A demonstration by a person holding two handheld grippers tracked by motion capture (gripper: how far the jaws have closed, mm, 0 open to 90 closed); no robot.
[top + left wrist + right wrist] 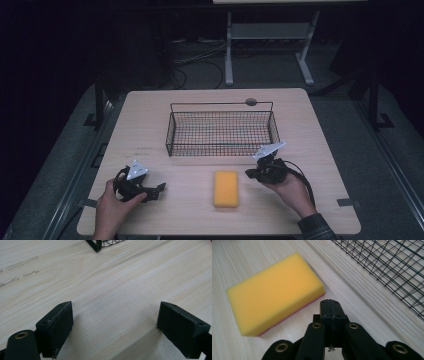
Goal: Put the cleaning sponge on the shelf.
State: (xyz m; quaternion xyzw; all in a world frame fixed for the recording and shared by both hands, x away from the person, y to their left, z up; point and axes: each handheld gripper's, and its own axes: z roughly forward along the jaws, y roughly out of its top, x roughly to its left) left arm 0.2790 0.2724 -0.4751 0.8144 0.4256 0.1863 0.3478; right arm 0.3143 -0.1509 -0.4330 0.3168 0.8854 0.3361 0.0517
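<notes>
Black wire basket point(221, 131) beside yellow sponge point(226, 188)

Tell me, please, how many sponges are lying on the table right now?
1. The yellow sponge lies flat on the table, in front of the wire basket and between the two hands; the basket looks empty.

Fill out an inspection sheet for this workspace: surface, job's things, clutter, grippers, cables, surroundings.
Surface: pale wood-grain table; faint smudges near its left side.
Job's things: yellow sponge lies flat at front centre, with a pink underside in the right gripper view; black wire basket stands behind it, nothing seen inside.
Clutter: a small round grey disc behind the basket.
Grippers: left gripper open, bare table between the jaws; right gripper shut, empty, tip close to the sponge, not touching.
Cables: black cable trails from the right gripper; loose cables on the floor beyond.
Surroundings: dark room, white table frame behind.
</notes>
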